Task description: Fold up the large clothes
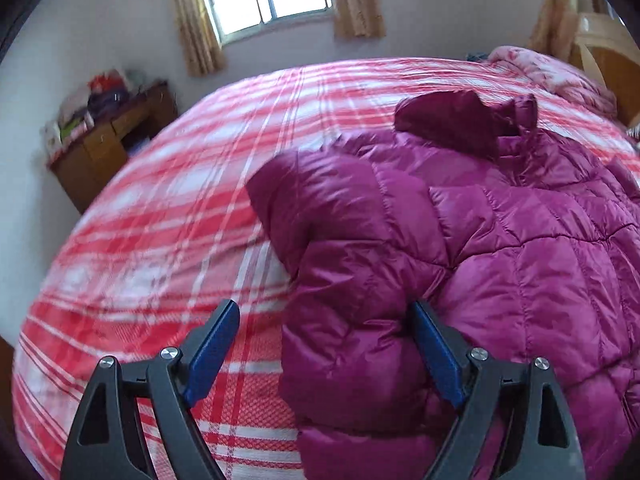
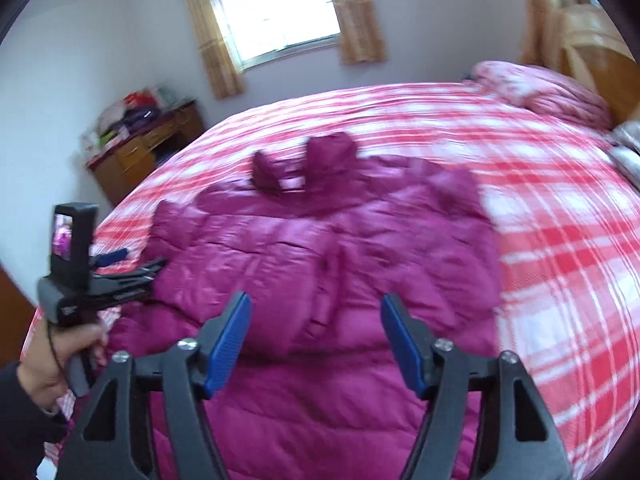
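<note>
On the bed, a big puffy purple jacket lay spread out flat on a red and white checked bedcover. Its collar pointed toward the far wall, where a window let in bright light between yellow curtains.

The left gripper was at the jacket's left side. Its blue fingers stood wide apart. A folded-over sleeve of the jacket lay between them. The finger on the right touched the puffy cloth, or was just beside it, but the other finger was over the bare bedcover, so nothing was squeezed. In the right wrist view, a person's hand in a dark sleeve held this gripper by its handle, and a small screen on top of it glowed.

The right gripper hung over the middle of the jacket, near the bottom edge. Its fingers were partly apart and held nothing. The jacket was below them, and I could not tell if they touched it.

A pink quilt was bunched up by the wooden headboard. A brown counter with drawers stood by the wall on the left, with a pile of bags and clothes on top.
</note>
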### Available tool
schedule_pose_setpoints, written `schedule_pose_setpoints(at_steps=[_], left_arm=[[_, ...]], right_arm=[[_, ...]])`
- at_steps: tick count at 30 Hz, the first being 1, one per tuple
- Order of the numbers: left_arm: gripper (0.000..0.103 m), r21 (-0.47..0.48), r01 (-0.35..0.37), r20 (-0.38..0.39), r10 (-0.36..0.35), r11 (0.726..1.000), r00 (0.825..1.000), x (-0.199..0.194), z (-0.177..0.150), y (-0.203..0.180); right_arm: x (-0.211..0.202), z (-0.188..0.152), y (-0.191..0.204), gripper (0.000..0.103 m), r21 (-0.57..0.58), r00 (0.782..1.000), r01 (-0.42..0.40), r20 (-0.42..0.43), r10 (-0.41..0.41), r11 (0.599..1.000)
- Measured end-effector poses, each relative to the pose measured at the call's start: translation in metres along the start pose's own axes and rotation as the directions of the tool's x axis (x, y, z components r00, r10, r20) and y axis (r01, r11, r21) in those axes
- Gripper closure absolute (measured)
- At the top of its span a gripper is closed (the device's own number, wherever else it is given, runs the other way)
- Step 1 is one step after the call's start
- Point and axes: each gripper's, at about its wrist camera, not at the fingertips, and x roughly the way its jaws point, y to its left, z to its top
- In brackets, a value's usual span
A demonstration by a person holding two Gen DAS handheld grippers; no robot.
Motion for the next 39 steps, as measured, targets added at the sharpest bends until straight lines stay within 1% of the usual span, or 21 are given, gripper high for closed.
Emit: schedule_pose_setpoints(at_steps=[2, 3, 5, 7, 10, 11, 12, 13, 14, 16, 17, 18, 19, 20, 21, 23, 25, 26, 29, 35, 39], left_arm=[[0.015, -0.043, 0.027, -0.011, -0.028, 0.999, 1.000, 0.004, -0.005, 0.009], [0.015, -0.056, 0.041, -0.010, -0.042, 0.998, 0.999, 0.004, -0.006, 0.012], [0.015, -0.076, 0.051, -0.008, -0.052, 0.996, 0.999, 0.002, -0.003, 0.017], [0.015, -0.105, 0.071, 0.023, -0.069, 0.992, 0.997, -0.009, 0.000, 0.024], [0.015, -0.135, 0.112, 0.106, -0.098, 0.984, 0.990, -0.037, 0.011, 0.031], [0.015, -0.149, 0.137, 0.148, -0.115, 0.979, 0.982, -0.049, 0.018, 0.032], [0.015, -0.158, 0.157, 0.170, -0.129, 0.975, 0.977, -0.056, 0.024, 0.034], [0.015, -0.169, 0.195, 0.199, -0.160, 0.966, 0.967, -0.064, 0.032, 0.031], [0.015, -0.171, 0.236, 0.214, -0.198, 0.957, 0.957, -0.068, 0.038, 0.026], [0.014, -0.149, 0.311, 0.211, -0.277, 0.939, 0.937, -0.067, 0.049, 0.010], [0.014, -0.132, 0.349, 0.206, -0.319, 0.928, 0.925, -0.062, 0.052, 0.001], [0.014, -0.123, 0.364, 0.197, -0.337, 0.923, 0.921, -0.056, 0.052, -0.005], [0.014, -0.121, 0.357, 0.183, -0.333, 0.926, 0.925, -0.049, 0.052, -0.011], [0.014, -0.124, 0.338, 0.156, -0.318, 0.933, 0.935, -0.037, 0.051, -0.016], [0.014, -0.131, 0.331, 0.128, -0.315, 0.935, 0.941, -0.024, 0.049, -0.019], [0.014, -0.153, 0.307, 0.068, -0.300, 0.939, 0.952, 0.001, 0.042, -0.021], [0.014, -0.170, 0.285, 0.018, -0.286, 0.943, 0.958, 0.022, 0.032, -0.021], [0.014, -0.178, 0.292, 0.005, -0.296, 0.940, 0.955, 0.029, 0.028, -0.020], [0.013, -0.173, 0.305, 0.007, -0.308, 0.937, 0.951, 0.031, 0.021, -0.018], [0.012, -0.182, 0.328, 0.006, -0.333, 0.927, 0.943, 0.037, 0.017, -0.014], [0.010, -0.160, 0.315, -0.004, -0.320, 0.936, 0.948, 0.034, 0.016, -0.018]], right_arm=[[0.018, 0.005, 0.013, 0.042, -0.046, 0.999, -0.008, -0.038, 0.006, 0.999], [0.033, 0.005, 0.020, 0.042, -0.068, 0.996, -0.008, -0.089, 0.002, 0.998], [0.057, -0.001, 0.021, 0.052, -0.086, 0.984, 0.004, -0.175, -0.019, 0.996], [0.067, -0.008, 0.018, 0.053, -0.092, 0.976, 0.012, -0.218, -0.032, 0.996], [0.053, -0.007, 0.009, 0.053, -0.076, 0.978, 0.041, -0.201, -0.055, 0.996], [0.046, -0.002, 0.009, 0.053, -0.074, 0.983, 0.051, -0.175, -0.063, 0.996], [0.039, 0.003, 0.009, 0.053, -0.073, 0.987, 0.055, -0.148, -0.065, 0.996], [0.031, 0.011, 0.011, 0.053, -0.065, 0.992, 0.052, -0.111, -0.060, 0.996], [0.026, 0.019, 0.013, 0.053, -0.056, 0.995, 0.046, -0.086, -0.050, 0.997], [0.027, 0.032, 0.019, 0.051, -0.041, 0.998, 0.030, -0.053, -0.033, 0.999], [0.031, 0.035, 0.022, 0.051, -0.042, 0.998, 0.033, -0.048, -0.035, 0.999], [0.041, 0.038, 0.024, 0.051, -0.048, 0.998, 0.034, -0.057, -0.037, 0.998], [0.050, 0.038, 0.026, 0.051, -0.047, 0.997, 0.027, -0.070, -0.030, 0.999], [0.057, 0.037, 0.025, 0.051, -0.042, 0.996, 0.019, -0.082, -0.022, 0.999], [0.067, 0.036, 0.024, 0.051, -0.036, 0.995, 0.016, -0.096, -0.020, 0.999], [0.083, 0.029, 0.021, 0.051, -0.029, 0.991, 0.030, -0.127, -0.034, 0.999], [0.092, 0.023, 0.015, 0.051, -0.015, 0.989, 0.033, -0.140, -0.035, 0.999], [0.094, 0.020, 0.013, 0.051, -0.010, 0.989, 0.032, -0.145, -0.033, 0.999], [0.096, 0.013, 0.011, 0.051, -0.019, 0.989, 0.031, -0.145, -0.033, 0.999], [0.094, 0.005, 0.008, 0.052, -0.020, 0.989, 0.037, -0.141, -0.040, 0.999], [0.097, -0.001, 0.013, 0.052, -0.061, 0.989, 0.069, -0.128, -0.077, 0.996]])
